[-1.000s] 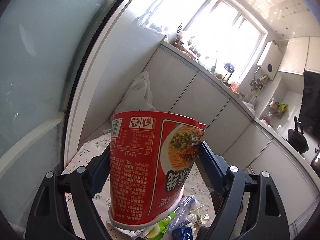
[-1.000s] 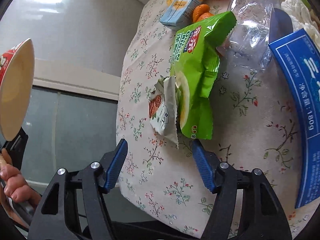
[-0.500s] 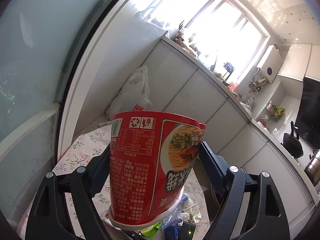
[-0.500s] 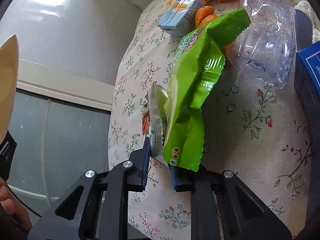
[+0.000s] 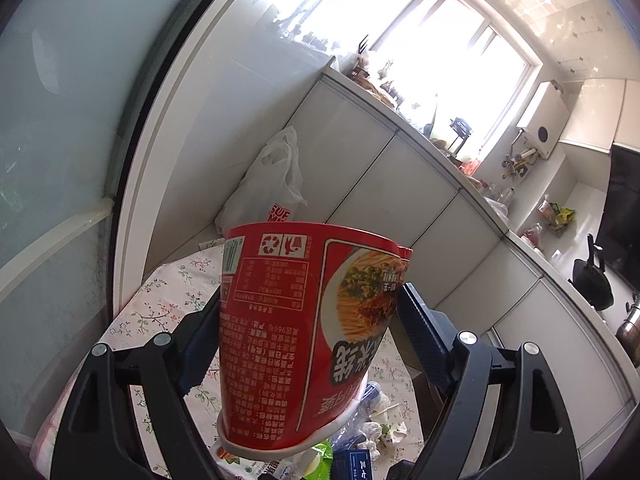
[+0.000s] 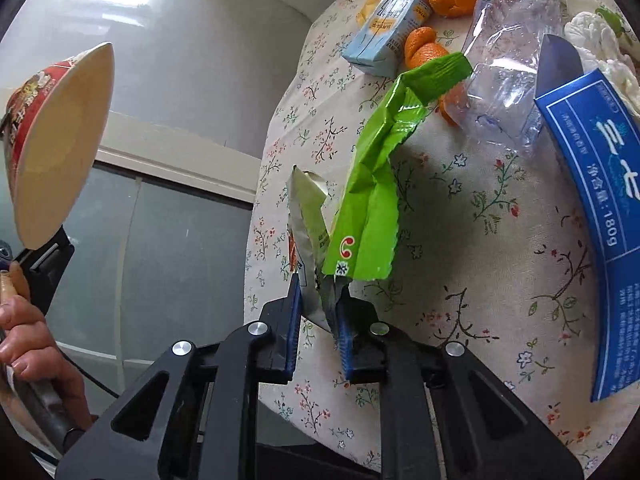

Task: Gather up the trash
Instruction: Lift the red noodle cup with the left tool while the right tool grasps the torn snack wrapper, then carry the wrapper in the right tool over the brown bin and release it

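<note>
My left gripper (image 5: 308, 344) is shut on a red instant-noodle cup (image 5: 304, 332), held upside down in the air above the table; the cup also shows at the left of the right wrist view (image 6: 56, 140). My right gripper (image 6: 318, 312) is shut on the lower ends of a green snack bag (image 6: 380, 184) and a silver wrapper (image 6: 310, 216), lifting them off the floral tablecloth (image 6: 460, 280).
On the table lie a crushed clear plastic bottle (image 6: 508, 60), a blue carton (image 6: 596, 208), a light-blue drink box (image 6: 388, 28), orange peels (image 6: 424, 46) and white tissues (image 6: 600, 44). A white plastic bag (image 5: 268, 188) stands at the far table edge by the wall.
My right gripper closed on the green bag and silver wrapper and raised them from lying flat. My left gripper lifted the cup higher and tilted back.
</note>
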`<state>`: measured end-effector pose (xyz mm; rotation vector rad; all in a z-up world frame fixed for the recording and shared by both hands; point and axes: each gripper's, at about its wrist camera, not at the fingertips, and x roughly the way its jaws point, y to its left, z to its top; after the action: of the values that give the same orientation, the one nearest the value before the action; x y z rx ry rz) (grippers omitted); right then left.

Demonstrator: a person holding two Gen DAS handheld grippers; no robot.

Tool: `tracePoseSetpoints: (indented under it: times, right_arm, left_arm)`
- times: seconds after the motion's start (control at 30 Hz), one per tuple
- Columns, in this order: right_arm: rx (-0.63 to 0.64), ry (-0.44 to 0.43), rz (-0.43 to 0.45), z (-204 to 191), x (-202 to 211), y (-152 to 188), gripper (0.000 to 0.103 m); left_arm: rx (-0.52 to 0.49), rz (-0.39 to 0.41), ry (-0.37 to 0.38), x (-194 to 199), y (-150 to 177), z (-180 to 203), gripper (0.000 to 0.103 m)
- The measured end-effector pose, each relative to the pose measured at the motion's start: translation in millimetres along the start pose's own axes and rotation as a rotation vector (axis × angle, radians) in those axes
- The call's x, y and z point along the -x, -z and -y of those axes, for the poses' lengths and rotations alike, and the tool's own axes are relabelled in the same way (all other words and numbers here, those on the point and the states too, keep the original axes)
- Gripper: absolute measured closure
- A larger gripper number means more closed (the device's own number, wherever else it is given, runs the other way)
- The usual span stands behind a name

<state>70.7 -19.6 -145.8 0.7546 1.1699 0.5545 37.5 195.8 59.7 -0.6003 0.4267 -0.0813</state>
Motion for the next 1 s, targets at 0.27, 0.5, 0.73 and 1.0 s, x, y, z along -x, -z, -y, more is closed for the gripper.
tracePoseSetpoints:
  times: [0.27, 0.5, 0.73, 1.0]
  right_arm:
    - [0.066, -0.086, 0.105, -21, 60, -13, 0.087]
    - [0.068, -0.154, 0.183, -33, 107, -40, 0.087]
    - [-0.011, -0.091, 0.205, -7, 118, -61, 0.086]
    - [-0.079, -0.006, 0.224, 25, 126, -64, 0.082]
  left_arm:
    - [0.002, -0.017, 0.006, -10, 1, 2, 0.022]
    - [0.007, -0.025, 0.007, -16, 1, 0, 0.022]
    - [0.012, -0.035, 0.004, -21, 2, -2, 0.022]
    - [0.016, -0.053, 0.018, -28, 2, -1, 0.022]
